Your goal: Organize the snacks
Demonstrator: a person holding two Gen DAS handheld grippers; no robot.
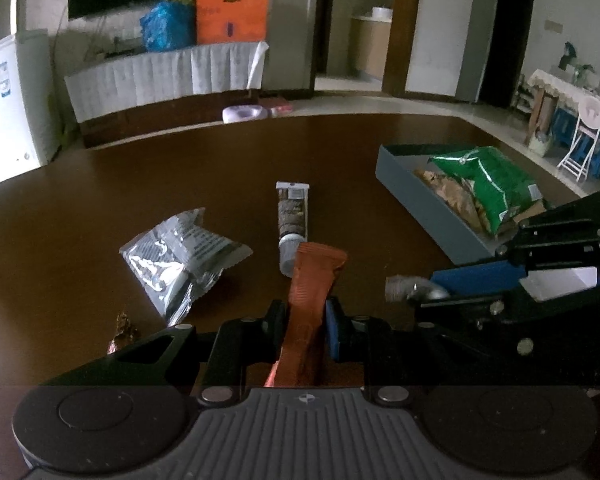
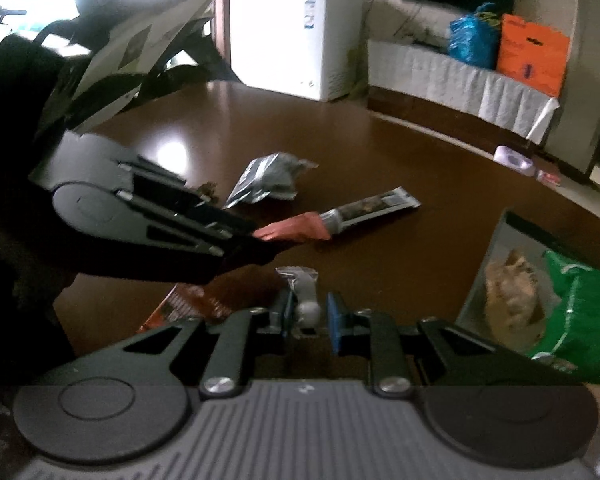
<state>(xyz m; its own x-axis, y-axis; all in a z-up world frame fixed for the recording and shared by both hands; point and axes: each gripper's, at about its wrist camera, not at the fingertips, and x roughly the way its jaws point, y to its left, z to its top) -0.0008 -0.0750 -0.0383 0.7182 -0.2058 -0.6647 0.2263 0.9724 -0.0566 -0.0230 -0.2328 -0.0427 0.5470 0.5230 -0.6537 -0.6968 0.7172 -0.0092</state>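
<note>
My left gripper (image 1: pixel 306 320) is shut on an orange-red snack packet (image 1: pixel 314 280), which sticks out forward over the dark brown table (image 1: pixel 140 184). In the right wrist view that same left gripper (image 2: pixel 256 236) holds the orange-red packet (image 2: pixel 296 230) near a long brown snack bar (image 2: pixel 376 204). My right gripper (image 2: pixel 308 316) is shut on a small silver packet (image 2: pixel 300 280); it enters the left wrist view from the right (image 1: pixel 416 292). A crumpled silver bag (image 1: pixel 180 260) and the bar (image 1: pixel 292 212) lie on the table.
A grey box (image 1: pixel 420 208) at the right holds a green bag (image 1: pixel 488 184) and a brown snack (image 1: pixel 448 192). A small brown candy (image 1: pixel 122 330) lies at the near left. An orange-brown packet (image 2: pixel 184 306) lies under the left gripper. A white freezer (image 2: pixel 296 36) stands beyond the table.
</note>
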